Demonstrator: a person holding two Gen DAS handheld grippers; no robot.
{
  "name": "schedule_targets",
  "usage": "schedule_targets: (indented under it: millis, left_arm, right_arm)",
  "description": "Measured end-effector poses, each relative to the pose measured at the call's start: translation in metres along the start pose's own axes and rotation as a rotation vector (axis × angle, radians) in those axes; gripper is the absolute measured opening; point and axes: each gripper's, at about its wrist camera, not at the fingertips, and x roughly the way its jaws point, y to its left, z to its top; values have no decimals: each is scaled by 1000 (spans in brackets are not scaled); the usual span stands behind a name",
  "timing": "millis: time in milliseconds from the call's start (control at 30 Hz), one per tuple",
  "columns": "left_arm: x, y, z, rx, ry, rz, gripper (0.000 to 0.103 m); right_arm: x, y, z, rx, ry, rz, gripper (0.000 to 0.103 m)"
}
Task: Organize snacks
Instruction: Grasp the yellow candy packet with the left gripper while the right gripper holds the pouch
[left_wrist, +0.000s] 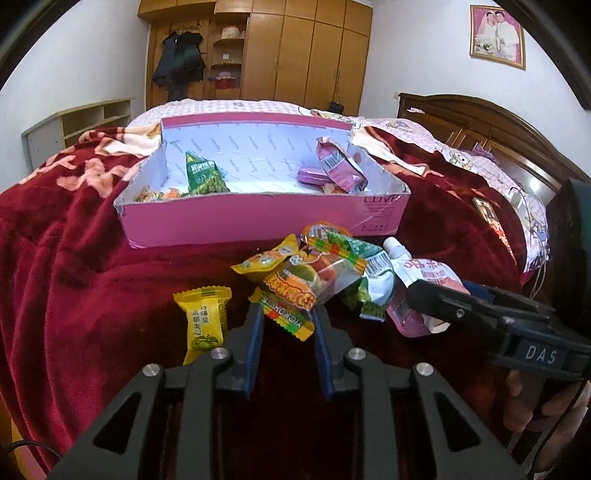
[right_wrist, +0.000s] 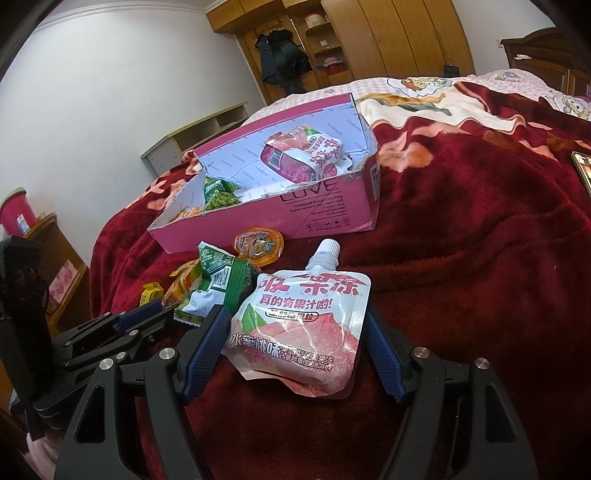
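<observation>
Left gripper (left_wrist: 286, 314) pinches orange-yellow crinkly candy wrapper (left_wrist: 291, 295); right gripper (right_wrist: 295, 328) gapes around white-pink spouted jelly pouch (right_wrist: 301, 328), green packet (right_wrist: 218, 284) crowding. Pink cardboard box (left_wrist: 258, 221) behind; red blanket (right_wrist: 480, 258) bare rightward.

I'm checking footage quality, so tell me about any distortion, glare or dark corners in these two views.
Left wrist view: strong fisheye bending, dark vignette in the corners, a bright glare patch on the headboard. Right wrist view: same curved distortion and dark corners, mild sheen on the jelly pouch; its print stays sharp.

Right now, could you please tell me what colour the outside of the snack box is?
Pink; the snack box shows it best in the left wrist view.
</observation>
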Motion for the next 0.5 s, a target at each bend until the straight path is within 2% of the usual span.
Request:
schedule_targets:
  millis: [67, 133, 367, 500]
  left_arm:
    - [-5, 1, 1, 11, -13, 10, 39]
    - [-10, 4, 2, 9, -30, 37, 41]
    - [-20, 19, 0, -21, -53, 57, 42]
    - [-31, 21, 0, -19, -82, 19, 42]
  right_arm:
    - [0, 0, 0, -1, 0, -1, 74]
    - [0, 0, 0, -1, -1, 0, 74]
    - [0, 0, 0, -1, 0, -1, 74]
    - [0, 0, 0, -1, -1, -1, 74]
